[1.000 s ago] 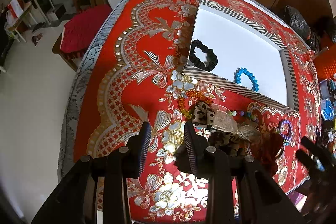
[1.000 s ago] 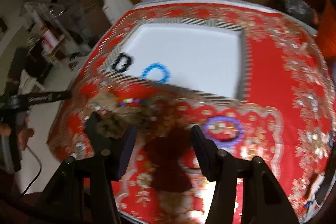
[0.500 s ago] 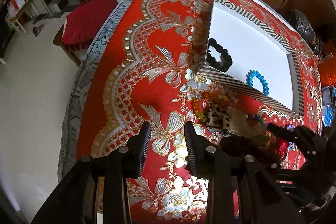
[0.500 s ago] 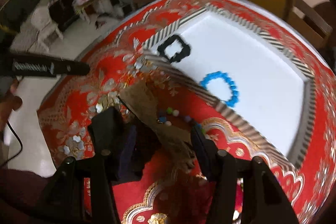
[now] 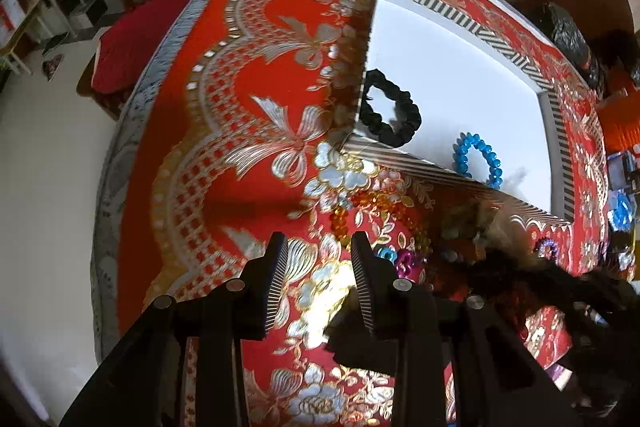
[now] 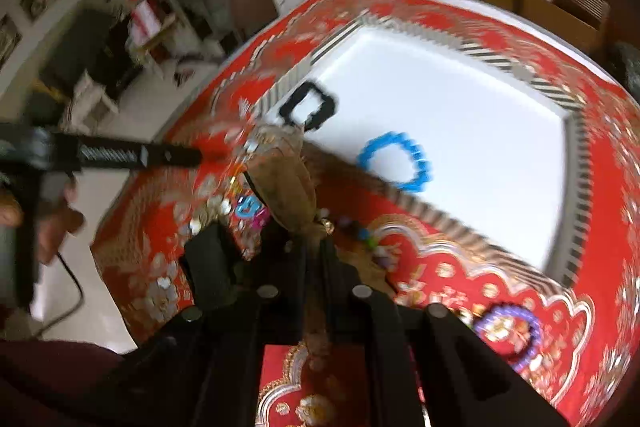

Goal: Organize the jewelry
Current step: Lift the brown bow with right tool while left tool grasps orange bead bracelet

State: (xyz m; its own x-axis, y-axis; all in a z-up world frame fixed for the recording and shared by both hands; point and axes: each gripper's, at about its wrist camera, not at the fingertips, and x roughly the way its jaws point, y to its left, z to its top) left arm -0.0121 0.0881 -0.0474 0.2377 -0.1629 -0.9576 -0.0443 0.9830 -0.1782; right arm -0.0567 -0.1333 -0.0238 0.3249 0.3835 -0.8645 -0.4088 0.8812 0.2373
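The right tongs [image 6: 316, 247] have just been closing and now pinch the knot of a brown gauzy bow [image 6: 286, 183], whose fabric fans out ahead of the tips, above the red and gold cloth of the table [image 6: 600, 195]. The picture is blurred, so the exact contact is hard to read. Just beside the bow lie small coloured beads [image 6: 248, 207], and a purple bead bracelet [image 6: 506, 333] rests on the cloth near the lower right.

The left tongs [image 5: 320, 275] stand at a narrow gap with nothing between them, hanging over a silver flower in the cloth. Ahead of them lie an orange bead strand [image 5: 344, 217] and the same coloured beads [image 5: 404, 261].

Beyond sits a white tray [image 5: 460, 83] with a striped rim. Inside it, a black scrunchie [image 5: 390, 115] lies in the near left corner and a blue bead bracelet [image 5: 478, 161] rests against the near rim, apart from the scrunchie.
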